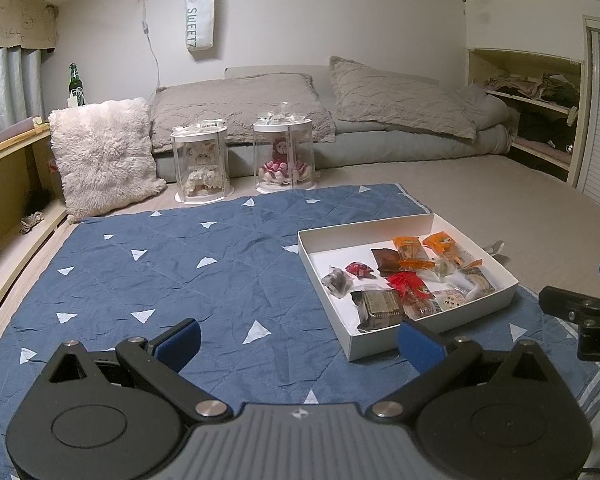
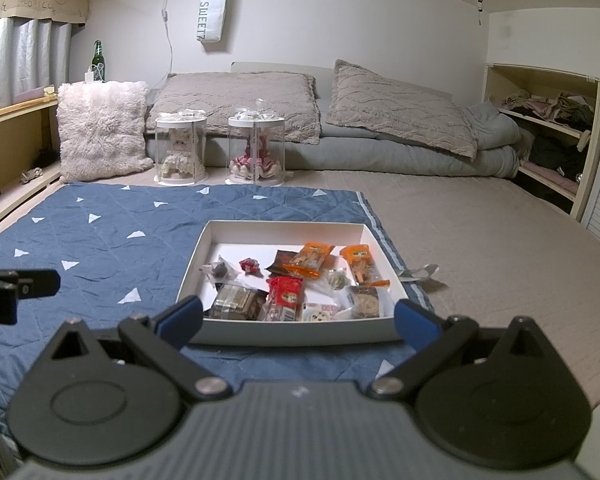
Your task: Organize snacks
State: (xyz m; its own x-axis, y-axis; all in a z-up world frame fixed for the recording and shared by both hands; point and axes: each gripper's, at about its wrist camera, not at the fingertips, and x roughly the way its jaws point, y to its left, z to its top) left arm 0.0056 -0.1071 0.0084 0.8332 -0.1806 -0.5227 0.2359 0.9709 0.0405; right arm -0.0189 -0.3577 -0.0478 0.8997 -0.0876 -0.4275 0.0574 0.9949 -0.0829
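A shallow white box (image 1: 328, 240) (image 2: 284, 230) lies on a blue quilted mat and holds several wrapped snacks: two orange packets (image 2: 313, 259), a red packet (image 2: 286, 291), a dark brown packet (image 1: 382, 307) and small sweets. My left gripper (image 1: 300, 344) hovers open over the mat, to the left of the box's near corner, with nothing between its fingers. My right gripper (image 2: 298, 320) is open too, its blue pads either side of the box's near wall, holding nothing. Part of the right gripper (image 1: 580, 308) shows at the right edge of the left wrist view.
The blue mat (image 1: 172, 280) with white triangles covers the floor. Behind it stand two clear doll cases (image 2: 256, 148), a fluffy pillow (image 2: 100, 128) and a low bed with grey pillows (image 2: 400, 108). Shelves line the right wall (image 2: 552, 132), and a white ribbon (image 2: 420, 271) lies right of the box.
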